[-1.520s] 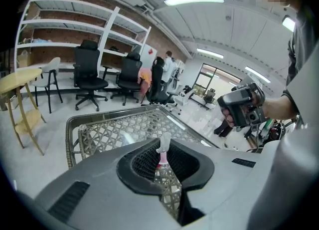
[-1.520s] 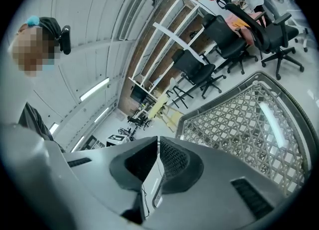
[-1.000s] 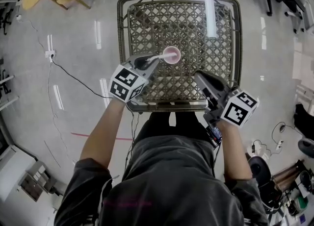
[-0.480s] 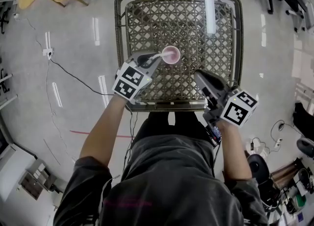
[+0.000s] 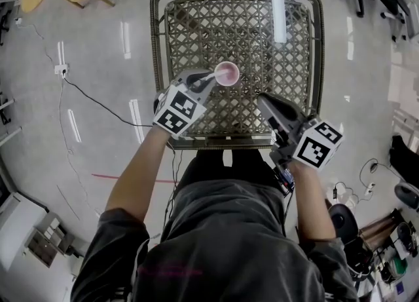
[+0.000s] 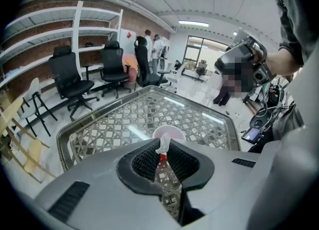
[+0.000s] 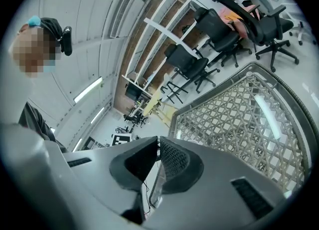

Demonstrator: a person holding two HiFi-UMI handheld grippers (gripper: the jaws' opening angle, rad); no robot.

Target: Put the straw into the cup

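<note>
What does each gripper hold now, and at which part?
The left gripper holds the straw near its lower end; the right gripper holds nothing.

A cup (image 5: 226, 73) stands on the table (image 5: 294, 65), just left of its middle. The left gripper (image 5: 198, 84) sits at the cup's near left with a straw (image 5: 209, 78) between its jaws, the straw's far end at the cup's rim. The right gripper (image 5: 263, 101) hangs over the table's near right part, apart from the cup.
</note>
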